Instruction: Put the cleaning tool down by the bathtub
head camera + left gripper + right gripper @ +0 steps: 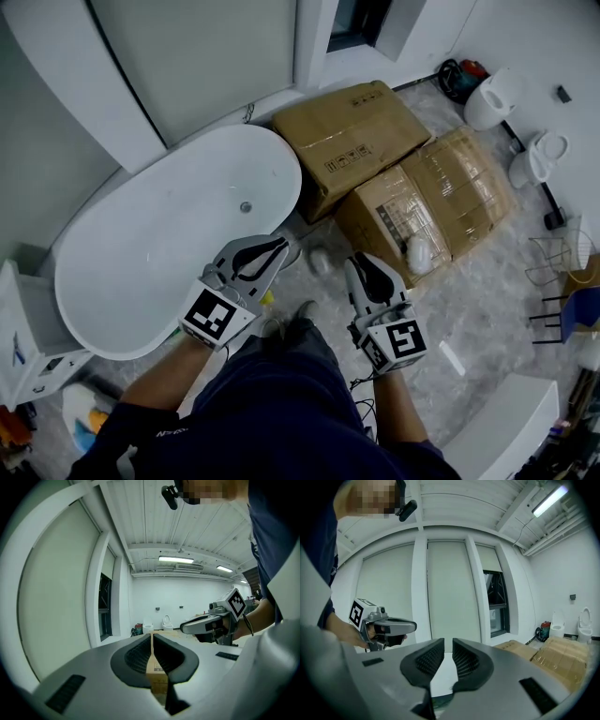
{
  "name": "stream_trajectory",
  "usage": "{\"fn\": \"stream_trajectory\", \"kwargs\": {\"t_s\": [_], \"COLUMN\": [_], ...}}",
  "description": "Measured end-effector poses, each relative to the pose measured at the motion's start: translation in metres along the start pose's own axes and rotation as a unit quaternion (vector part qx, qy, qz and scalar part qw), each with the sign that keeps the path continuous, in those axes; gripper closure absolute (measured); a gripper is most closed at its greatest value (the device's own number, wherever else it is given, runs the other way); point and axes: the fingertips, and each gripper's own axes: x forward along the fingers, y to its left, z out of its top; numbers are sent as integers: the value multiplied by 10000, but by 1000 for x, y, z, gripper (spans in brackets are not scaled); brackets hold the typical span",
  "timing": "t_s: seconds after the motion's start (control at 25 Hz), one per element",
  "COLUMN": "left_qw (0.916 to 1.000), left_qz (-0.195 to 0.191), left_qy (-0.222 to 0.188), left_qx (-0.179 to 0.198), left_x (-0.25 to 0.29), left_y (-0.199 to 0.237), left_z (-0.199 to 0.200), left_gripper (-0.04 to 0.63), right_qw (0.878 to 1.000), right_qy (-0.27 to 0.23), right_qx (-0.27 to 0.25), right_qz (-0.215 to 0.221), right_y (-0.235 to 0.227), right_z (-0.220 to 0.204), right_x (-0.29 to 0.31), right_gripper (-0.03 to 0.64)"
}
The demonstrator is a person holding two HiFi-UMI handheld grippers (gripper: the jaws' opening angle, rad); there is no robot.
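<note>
Found left gripper fingers clenched on nothing, right gripper fingers slightly parted and empty, beside bathtub; judged put-down complete, only withdrawal called for next.

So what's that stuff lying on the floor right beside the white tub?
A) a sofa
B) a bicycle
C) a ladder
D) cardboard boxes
D: brown cardboard boxes lie on the floor next to one end of the tub in the head view.
</note>
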Motion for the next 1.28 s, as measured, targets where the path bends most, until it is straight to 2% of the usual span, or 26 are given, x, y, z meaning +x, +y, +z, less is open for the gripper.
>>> {"fn": "stream_trajectory", "kwargs": {"t_s": [0.16, 0.56, 0.88, 1.28], "left_qw": [10000, 9994, 9993, 9993], "left_qz": [-25, 33, -1, -1], "left_qy": [-42, -319, -352, -330], "left_qx": [74, -141, -109, -168], "left_x": [-7, -21, -22, -21], "left_y": [-2, 4, 11, 17], "left_z": [6, 16, 15, 11], "left_gripper": [554, 554, 554, 554], "right_qw": [9999, 9995, 9992, 9996], "right_qy": [-65, -181, -295, -147], "right_qx": [-62, -199, -189, -159], "right_qz": [53, 136, 185, 201], "right_y": [11, 35, 44, 45], "right_z": [7, 26, 37, 31], "right_x": [-3, 1, 6, 14], "right_gripper": [575, 611, 614, 614]}}
